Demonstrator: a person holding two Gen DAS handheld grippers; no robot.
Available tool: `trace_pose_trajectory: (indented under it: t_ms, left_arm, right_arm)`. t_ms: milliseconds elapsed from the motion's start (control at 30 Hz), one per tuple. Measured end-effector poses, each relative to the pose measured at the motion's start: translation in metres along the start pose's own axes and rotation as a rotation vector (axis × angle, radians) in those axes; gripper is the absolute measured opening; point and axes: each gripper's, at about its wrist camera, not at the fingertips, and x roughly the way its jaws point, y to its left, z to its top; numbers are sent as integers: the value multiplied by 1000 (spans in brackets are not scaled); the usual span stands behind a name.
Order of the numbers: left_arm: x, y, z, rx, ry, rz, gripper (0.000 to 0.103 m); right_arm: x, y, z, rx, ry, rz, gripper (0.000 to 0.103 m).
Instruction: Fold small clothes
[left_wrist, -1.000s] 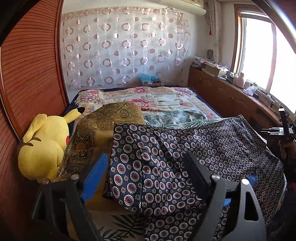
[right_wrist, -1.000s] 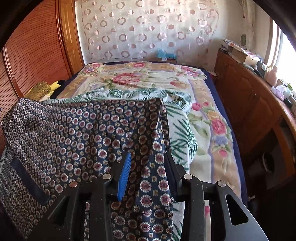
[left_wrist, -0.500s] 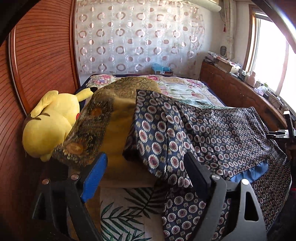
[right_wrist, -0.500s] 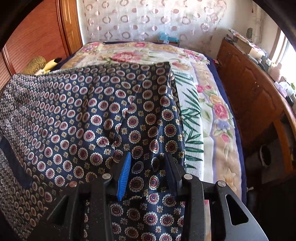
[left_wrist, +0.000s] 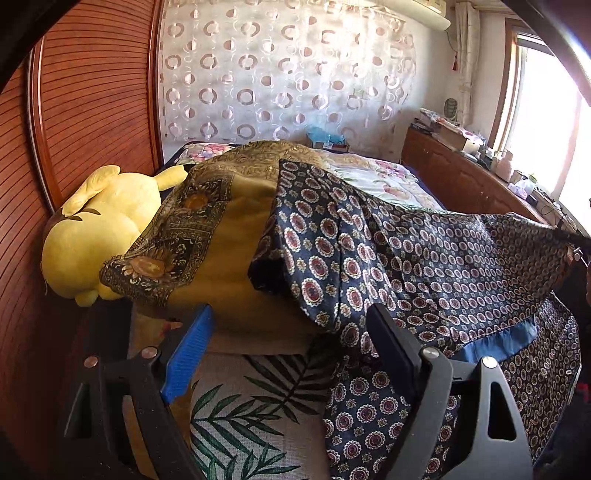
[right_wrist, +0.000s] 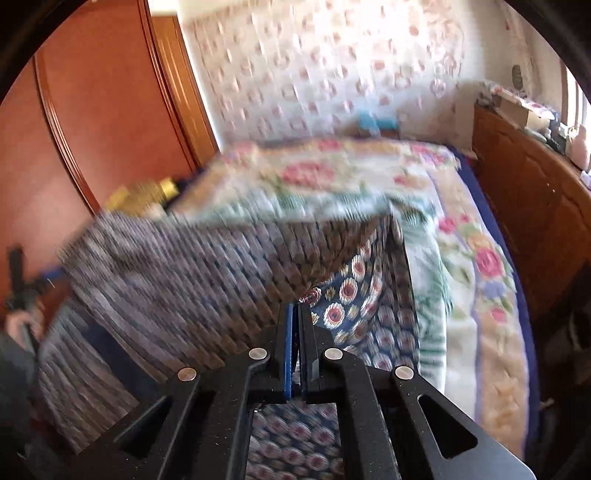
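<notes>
Cloth (left_wrist: 424, 266) — navy, dotted with round medallions — hung stretched across the bed (left_wrist: 384, 181) ahead of both tongs. The right tongs (right_wrist: 295, 314) were pressed together on a fold of it, the fabric pulled up into a ridge running away to their left; that view was badly blurred. The left tongs (left_wrist: 291, 343) stood wide apart with nothing between the fingers, the blue pad (left_wrist: 188, 354) and black pad (left_wrist: 391, 343) either side of the cloth's drooping near corner, which hung just ahead of them without touching. Beyond that corner lay a gold scarf (left_wrist: 207, 229) over a cushion, and further left a yellow plush (left_wrist: 96, 236) against the wooden headboard (left_wrist: 85, 110). Below the left tongs showed a leaf-print sheet (left_wrist: 251, 413).
</notes>
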Motion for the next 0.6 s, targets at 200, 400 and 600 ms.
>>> trace_pose_trajectory:
  t_ms: [200,400,600]
  left_arm:
    - [-10,-9,3,14,-25,-2,85]
    - [-22,-20,5,58,-68,-9,83]
    - [-19,-30,7,92,-59,-36,59]
  right_arm:
    - [-19,-5,2,14,-29,-81,2]
    - [1,-22,-30,30,52,-162,2]
    - [33,-29,-61,40,130,-180,2]
